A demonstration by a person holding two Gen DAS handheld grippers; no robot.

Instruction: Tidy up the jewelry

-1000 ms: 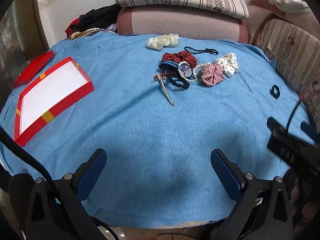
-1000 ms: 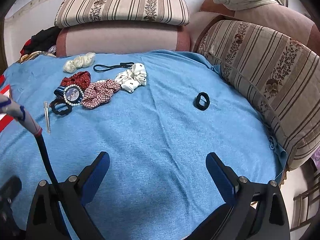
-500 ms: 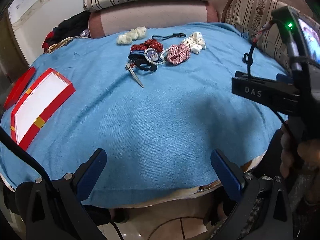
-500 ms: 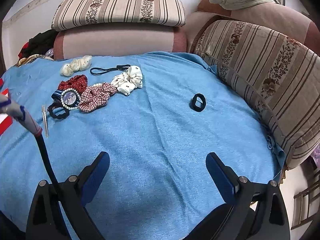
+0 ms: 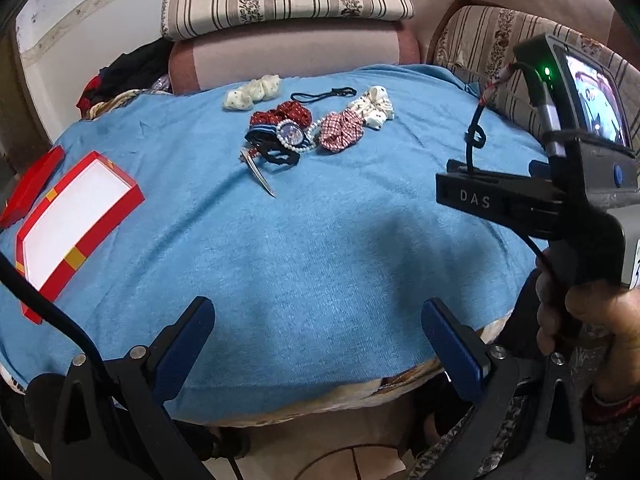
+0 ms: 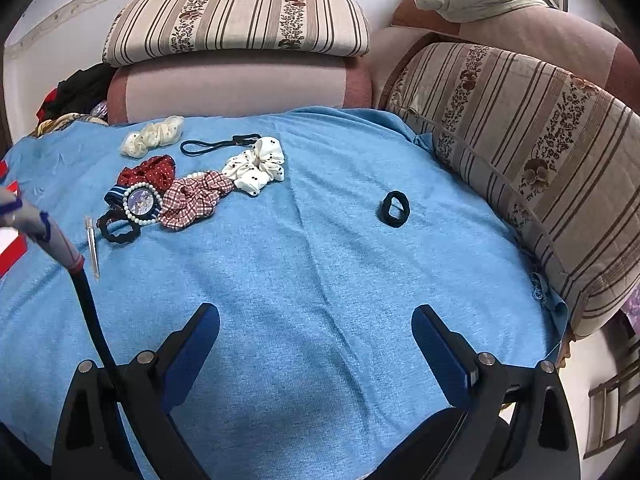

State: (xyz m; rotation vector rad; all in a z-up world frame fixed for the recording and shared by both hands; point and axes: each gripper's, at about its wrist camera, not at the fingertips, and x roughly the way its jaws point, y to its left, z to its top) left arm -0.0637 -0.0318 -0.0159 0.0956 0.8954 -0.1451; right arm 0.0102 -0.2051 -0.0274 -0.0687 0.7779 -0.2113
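Both grippers are spread wide with nothing in them. The left gripper hangs over the near edge of the blue cloth, and the right gripper sits over the cloth too. The jewelry pile is at the far side: pearl bracelet watch, plaid scrunchie, white dotted scrunchie, metal hair clip. A black hair tie lies off alone to the right. The open red box is at the left edge, well apart from the pile.

A blue cloth covers the table, bearing a heap of scrunchies, a hair clip, a black hair tie and an open red box.
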